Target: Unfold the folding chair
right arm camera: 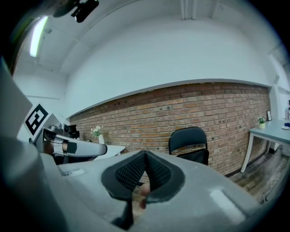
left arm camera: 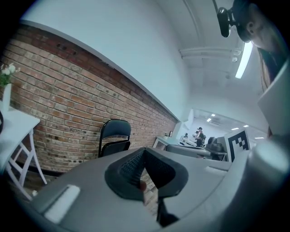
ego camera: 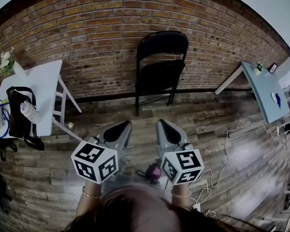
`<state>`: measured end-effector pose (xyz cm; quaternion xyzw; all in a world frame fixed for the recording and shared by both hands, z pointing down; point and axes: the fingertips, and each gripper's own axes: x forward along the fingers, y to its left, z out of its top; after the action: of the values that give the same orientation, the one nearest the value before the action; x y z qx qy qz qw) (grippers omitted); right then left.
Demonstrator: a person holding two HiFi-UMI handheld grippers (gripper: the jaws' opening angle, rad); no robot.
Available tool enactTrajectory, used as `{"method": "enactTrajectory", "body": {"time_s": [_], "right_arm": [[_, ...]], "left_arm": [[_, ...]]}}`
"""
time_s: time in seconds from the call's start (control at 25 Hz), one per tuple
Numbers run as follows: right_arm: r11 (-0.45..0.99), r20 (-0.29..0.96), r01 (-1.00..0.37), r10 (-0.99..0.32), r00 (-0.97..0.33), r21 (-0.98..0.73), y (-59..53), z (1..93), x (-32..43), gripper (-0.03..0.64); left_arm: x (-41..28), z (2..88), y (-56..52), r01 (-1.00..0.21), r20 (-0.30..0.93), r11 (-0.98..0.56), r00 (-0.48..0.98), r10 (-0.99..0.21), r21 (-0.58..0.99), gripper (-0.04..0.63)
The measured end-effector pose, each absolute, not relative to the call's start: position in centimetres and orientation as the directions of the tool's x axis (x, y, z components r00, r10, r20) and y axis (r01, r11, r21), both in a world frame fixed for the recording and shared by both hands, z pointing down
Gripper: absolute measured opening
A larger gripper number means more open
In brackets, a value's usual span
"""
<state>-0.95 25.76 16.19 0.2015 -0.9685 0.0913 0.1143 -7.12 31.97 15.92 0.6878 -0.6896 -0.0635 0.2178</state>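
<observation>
Ahead: folding chair (ego camera: 159,70), beyond left claw (ego camera: 122,125) and right claw (ego camera: 161,124), against brick wall (ego camera: 96,32).
Left of left claw: left worktop (ego camera: 44,85), bag (ego camera: 18,113) on it.
Right of right claw: right worktop (ego camera: 265,88), well apart.

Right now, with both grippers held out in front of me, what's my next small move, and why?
Probably step closer to the folding chair. It looks folded, standing against the brick wall, with a stretch of floor between it and the left gripper and right gripper. Both grippers are shut and empty, so nothing can be grasped from here; the jaws will need opening once near.
</observation>
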Motion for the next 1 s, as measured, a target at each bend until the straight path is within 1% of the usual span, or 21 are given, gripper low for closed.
{"method": "enactTrajectory", "body": {"time_s": [0.52,1.0], "right_arm": [[0.888,0.247,-0.436,-0.393,-0.886,-0.149,22.2,17.0,-2.9,-0.005],[0.874,0.233,-0.449,-0.405,-0.884,-0.184,12.9,16.9,-7.8,-0.005]], "left_arm": [[-10.1,16.6,29.8,-0.919,0.213,0.057,0.03,-0.977,0.39,0.002],[-15.1,16.3,19.8,-0.931,0.228,0.017,0.072,-0.971,0.365,0.002]]}}
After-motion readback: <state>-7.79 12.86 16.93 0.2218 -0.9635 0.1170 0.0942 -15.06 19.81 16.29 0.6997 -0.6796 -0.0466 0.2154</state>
